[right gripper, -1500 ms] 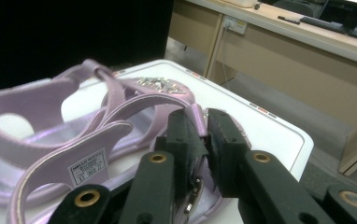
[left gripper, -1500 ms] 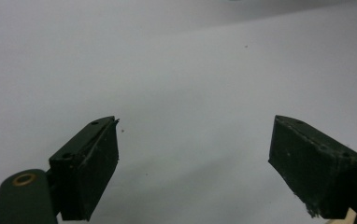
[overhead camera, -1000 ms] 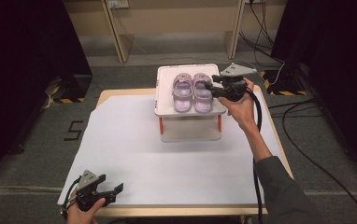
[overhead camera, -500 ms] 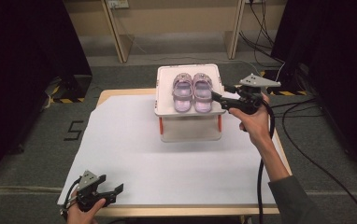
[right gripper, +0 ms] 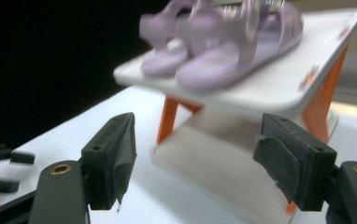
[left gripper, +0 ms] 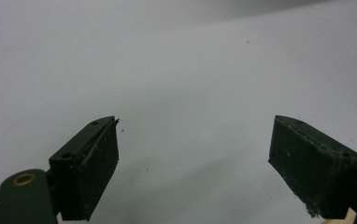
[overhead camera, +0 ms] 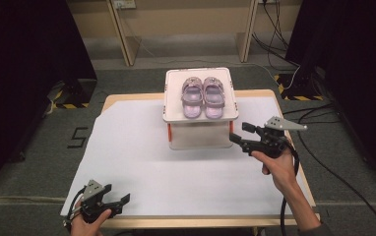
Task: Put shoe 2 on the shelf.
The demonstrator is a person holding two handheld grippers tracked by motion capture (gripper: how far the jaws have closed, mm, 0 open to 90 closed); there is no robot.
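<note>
The right gripper (overhead camera: 239,133) has its fingers (right gripper: 111,158) spread wide with nothing between them, hovering just beside the small white rack (overhead camera: 175,114) near its right front corner. A pair of lilac sandals (overhead camera: 203,91) sits on the rack's top shelf. The left gripper (overhead camera: 118,203), fingers released too, rests at the worktop's (overhead camera: 127,147) near left edge, well apart.

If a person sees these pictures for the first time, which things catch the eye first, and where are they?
A pair of lilac sandals stands side by side on the top shelf of a small white rack with orange legs, at the far middle of the white table. The right claw is open, just right of the rack and pointing at it. The left claw is open too, low at the near left edge.
</note>
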